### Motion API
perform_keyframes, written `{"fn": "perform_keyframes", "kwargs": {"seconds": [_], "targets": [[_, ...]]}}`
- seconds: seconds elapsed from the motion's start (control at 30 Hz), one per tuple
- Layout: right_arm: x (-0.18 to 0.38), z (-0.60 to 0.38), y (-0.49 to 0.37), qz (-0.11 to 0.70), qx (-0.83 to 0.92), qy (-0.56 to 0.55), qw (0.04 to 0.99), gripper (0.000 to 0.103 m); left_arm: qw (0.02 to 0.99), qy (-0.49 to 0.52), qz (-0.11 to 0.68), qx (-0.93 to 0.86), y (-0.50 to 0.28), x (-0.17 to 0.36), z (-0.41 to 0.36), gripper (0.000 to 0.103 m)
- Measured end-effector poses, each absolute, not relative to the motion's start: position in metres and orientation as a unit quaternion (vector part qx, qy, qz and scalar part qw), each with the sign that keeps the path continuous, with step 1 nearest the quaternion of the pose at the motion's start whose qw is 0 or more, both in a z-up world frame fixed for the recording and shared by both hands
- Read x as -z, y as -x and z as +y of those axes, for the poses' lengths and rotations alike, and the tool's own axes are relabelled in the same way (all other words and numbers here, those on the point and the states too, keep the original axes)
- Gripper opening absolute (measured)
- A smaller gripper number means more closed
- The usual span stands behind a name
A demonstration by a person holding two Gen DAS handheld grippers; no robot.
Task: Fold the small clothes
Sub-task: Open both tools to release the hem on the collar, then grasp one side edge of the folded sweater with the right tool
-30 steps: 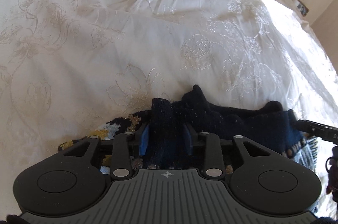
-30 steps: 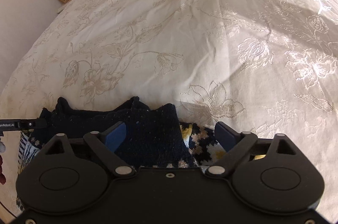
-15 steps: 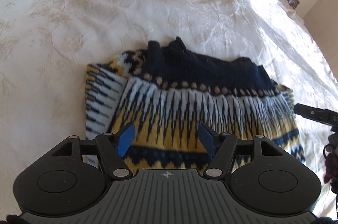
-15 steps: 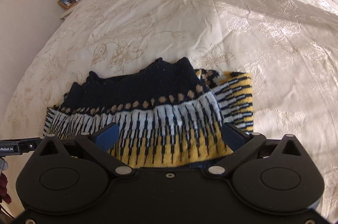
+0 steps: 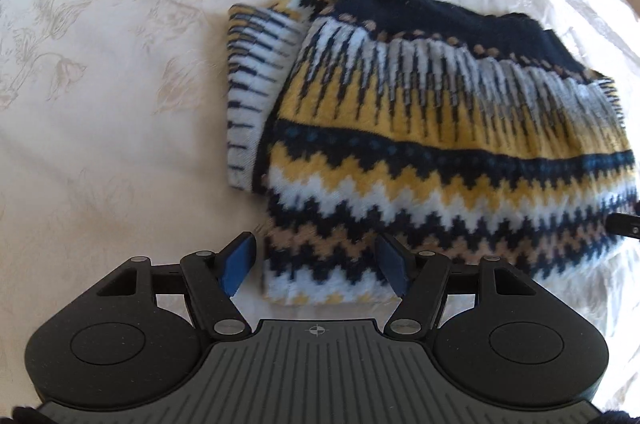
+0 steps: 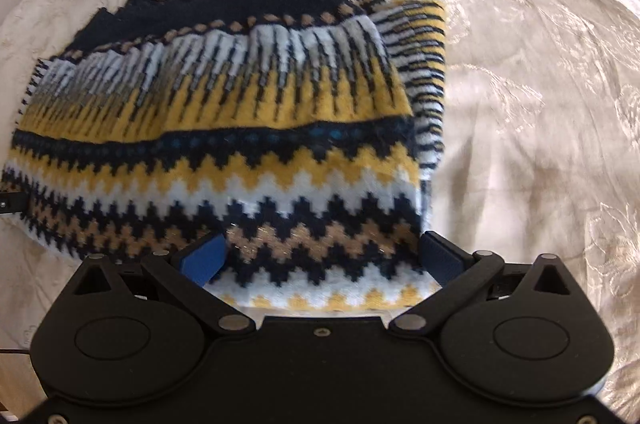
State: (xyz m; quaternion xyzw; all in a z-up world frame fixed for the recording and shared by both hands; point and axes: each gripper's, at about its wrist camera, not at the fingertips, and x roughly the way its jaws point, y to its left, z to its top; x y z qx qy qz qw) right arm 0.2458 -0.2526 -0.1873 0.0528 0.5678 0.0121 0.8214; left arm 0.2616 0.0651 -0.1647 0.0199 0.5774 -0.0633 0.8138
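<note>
Sweater point(image 5: 460, 151), knitted in navy, yellow, white and tan zigzag bands, lies folded on a cream bedspread point(image 5: 120, 83) embroidered with flowers, its dark navy edge on the far side and its white-and-yellow hem nearest the cameras. A striped fold of the same knit (possibly a sleeve, though the pictures do not settle it) shows from under the body along one side, at the left in the left wrist view and at the right in the right wrist view. The left gripper point(image 5: 316, 266) hangs over the near hem with its blue-padded fingers point(image 5: 238, 264) spread wide, gripping nothing; one pad sits over bare bedspread just beside the sweater's corner, the other over the knit. The right gripper point(image 6: 322, 258) is likewise wide open and empty above the hem at the sweater's other near corner, with the tan zigzag band visible between its pads. A dark tip of each tool shows at the edge of the other's view. Sunlight brightens the far bedspread.
</note>
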Motion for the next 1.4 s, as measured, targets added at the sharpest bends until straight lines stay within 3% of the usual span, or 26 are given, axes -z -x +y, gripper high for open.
{"fn": "perform_keyframes", "kwargs": {"seconds": [0.5,1.4], "targets": [[0.178,-0.317,-0.198,0.529,0.023,-0.237,0.815,0.103,0.817,0.085,0.566,0.069,-0.227,0.138,0.064,0.066],[0.173,-0.357,-0.212,0.507,-0.002,-0.306,0.806,0.103,0.815,0.012,0.575,0.076,-0.305,0.142,-0.058,0.066]]}}
